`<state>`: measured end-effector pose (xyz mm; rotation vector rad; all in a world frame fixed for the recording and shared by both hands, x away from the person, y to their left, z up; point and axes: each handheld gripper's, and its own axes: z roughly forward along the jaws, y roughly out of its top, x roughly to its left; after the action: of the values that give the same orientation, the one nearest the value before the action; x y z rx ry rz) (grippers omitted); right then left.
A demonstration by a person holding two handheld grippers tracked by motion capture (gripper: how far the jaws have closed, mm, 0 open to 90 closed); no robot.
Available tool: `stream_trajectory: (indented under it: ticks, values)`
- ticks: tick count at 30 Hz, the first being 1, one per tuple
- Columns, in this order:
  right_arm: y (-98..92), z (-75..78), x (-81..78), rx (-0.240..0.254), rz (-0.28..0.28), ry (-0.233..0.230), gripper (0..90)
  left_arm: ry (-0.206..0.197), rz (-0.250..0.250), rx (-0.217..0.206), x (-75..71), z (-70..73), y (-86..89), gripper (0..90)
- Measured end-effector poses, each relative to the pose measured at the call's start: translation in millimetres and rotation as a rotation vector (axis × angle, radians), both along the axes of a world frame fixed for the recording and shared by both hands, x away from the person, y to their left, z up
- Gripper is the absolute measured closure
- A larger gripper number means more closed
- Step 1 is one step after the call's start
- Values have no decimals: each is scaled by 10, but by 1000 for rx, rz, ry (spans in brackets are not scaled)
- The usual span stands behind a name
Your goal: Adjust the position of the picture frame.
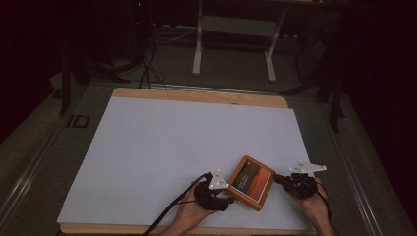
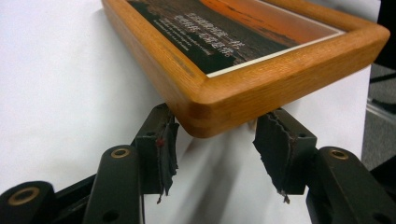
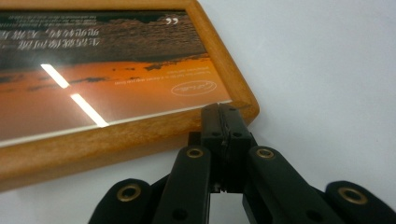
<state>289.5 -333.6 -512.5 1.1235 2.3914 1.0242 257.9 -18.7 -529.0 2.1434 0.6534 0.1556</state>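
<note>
A wooden picture frame (image 1: 251, 182) with an orange sunset print lies near the front right of the white sheet (image 1: 172, 142). My left gripper (image 1: 229, 197) is at the frame's left side. In the left gripper view the frame's rounded corner (image 2: 261, 88) hangs just above and between the open jaws of the left gripper (image 2: 215, 149), one torn pad (image 2: 163, 149) close under its edge. My right gripper (image 1: 278, 178) is on the frame's right side. In the right gripper view its jaws (image 3: 224, 114) are shut together, tips against the frame's wooden edge (image 3: 116, 135) near a corner.
The white sheet covers a wooden tabletop whose far edge (image 1: 196, 94) shows. Behind it stand a white-legged stand (image 1: 231, 44) and cables on the dark floor. Cables trail from both grippers toward the front edge. Bare sheet stretches to the left and the back.
</note>
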Motion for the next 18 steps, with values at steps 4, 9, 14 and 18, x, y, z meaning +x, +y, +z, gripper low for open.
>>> stream_trajectory:
  ticks: [4,9,14,18]
  values:
    - [15,4,0,2,2,-1,898,20,12,-15,66,0,34,502]
    - [35,5,3,2,7,-3,898,38,27,-8,159,-3,66,518]
    - [59,8,11,2,16,-7,897,36,49,-11,239,5,98,555]
    - [79,9,21,2,18,-6,897,24,63,8,340,9,102,559]
